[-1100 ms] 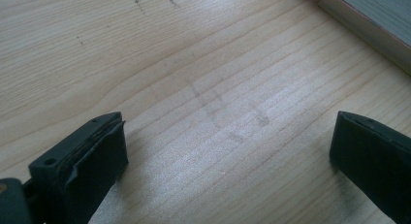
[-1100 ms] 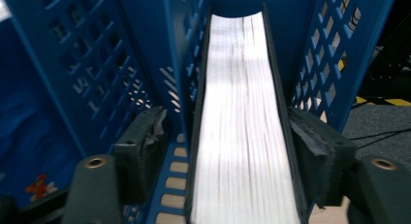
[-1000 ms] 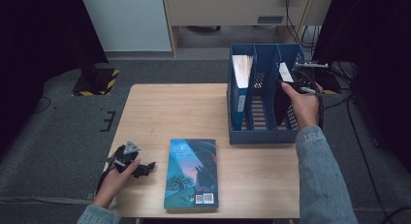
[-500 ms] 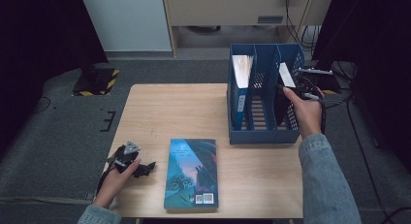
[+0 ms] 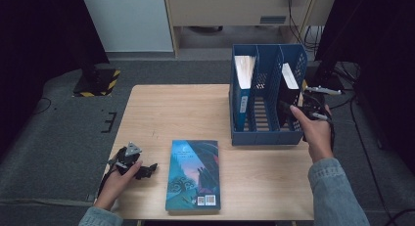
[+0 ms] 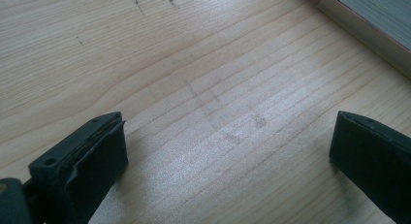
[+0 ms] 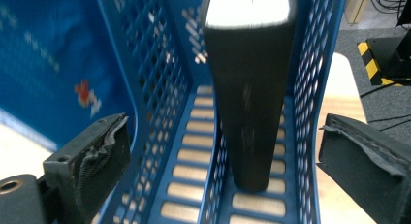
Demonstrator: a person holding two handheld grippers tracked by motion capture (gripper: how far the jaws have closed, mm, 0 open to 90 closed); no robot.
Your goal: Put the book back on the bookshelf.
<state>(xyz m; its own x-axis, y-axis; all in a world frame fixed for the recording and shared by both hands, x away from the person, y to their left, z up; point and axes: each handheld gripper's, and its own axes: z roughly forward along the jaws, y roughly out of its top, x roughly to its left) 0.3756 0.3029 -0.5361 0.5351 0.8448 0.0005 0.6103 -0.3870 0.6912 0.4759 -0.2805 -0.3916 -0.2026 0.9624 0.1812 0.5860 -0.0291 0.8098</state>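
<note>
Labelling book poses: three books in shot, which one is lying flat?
The teal-cover book near the table's front edge lies flat, cover up. The blue-spined book and black book both stand upright in the blue file rack.

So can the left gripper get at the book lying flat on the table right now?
Probably yes. The left gripper rests open on the table just beside the flat book, with bare wood between them; the book's edge lies close ahead of its jaws.

Right claw (image 7: 223, 151) opened, releasing the black book (image 7: 249, 88).
</note>
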